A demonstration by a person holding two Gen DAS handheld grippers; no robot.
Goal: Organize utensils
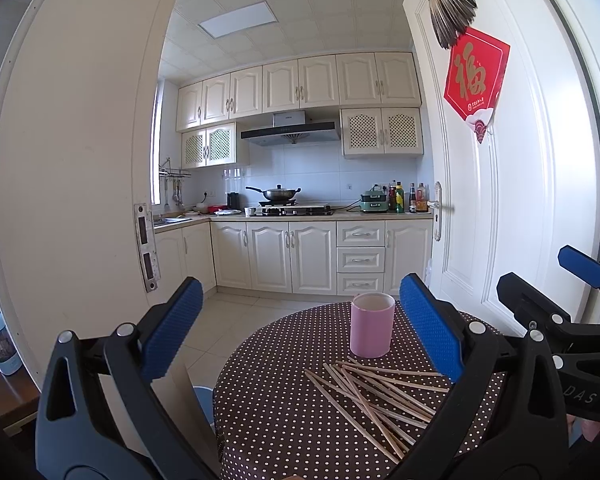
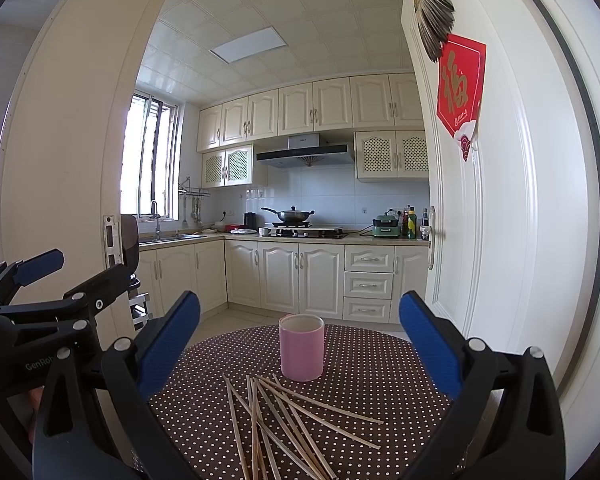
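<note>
Left tool [image 1: 304,332] and right tool [image 2: 300,344] both gaped wide, empty, above the near edge of the dotted counter [image 2: 372,364]. Chopsticks [image 2: 284,420] lay scattered just ahead, below them; pink cup [image 2: 301,347] upright beyond, close by.

Right gripper [image 2: 300,344] wide open over the dotted table [image 2: 380,364], pink cup [image 2: 301,348] standing upright, chopsticks [image 2: 288,420] scattered loose just in front. Left gripper [image 2: 76,272] pokes in, also open.
</note>
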